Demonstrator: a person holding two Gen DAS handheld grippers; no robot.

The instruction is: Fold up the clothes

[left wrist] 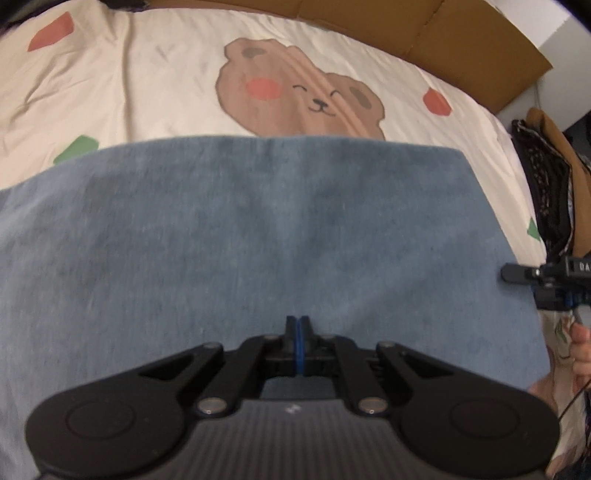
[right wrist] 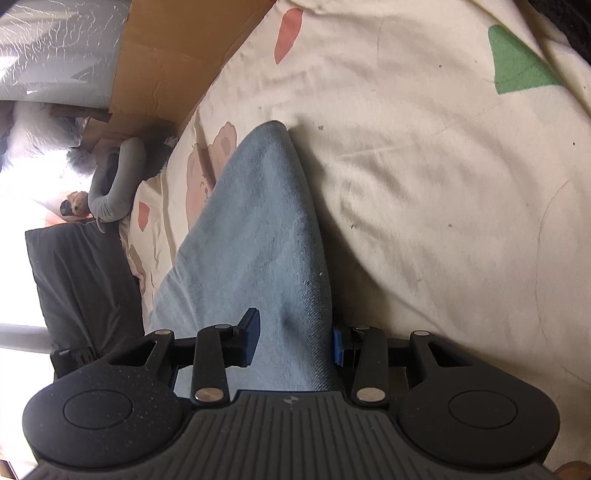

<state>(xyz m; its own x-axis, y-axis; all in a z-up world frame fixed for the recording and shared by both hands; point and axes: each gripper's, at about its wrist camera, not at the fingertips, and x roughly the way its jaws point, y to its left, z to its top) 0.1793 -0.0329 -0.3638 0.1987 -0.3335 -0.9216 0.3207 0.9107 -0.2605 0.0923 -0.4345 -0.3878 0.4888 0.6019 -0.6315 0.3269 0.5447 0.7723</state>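
Blue garment [right wrist: 258,229] between right tool [right wrist: 295,341] pads

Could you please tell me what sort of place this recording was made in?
Most likely a bedroom: the blue garment lies on a bed covered with a bear-print sheet, and a dark pillow sits at its edge.

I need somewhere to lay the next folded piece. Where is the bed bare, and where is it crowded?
Bare bedsheet lies beyond the blue garment, up to the brown cardboard at the far edge, across the printed bear. Crowded: the dark clothes pile off the sheet's right edge, near the right tongs.
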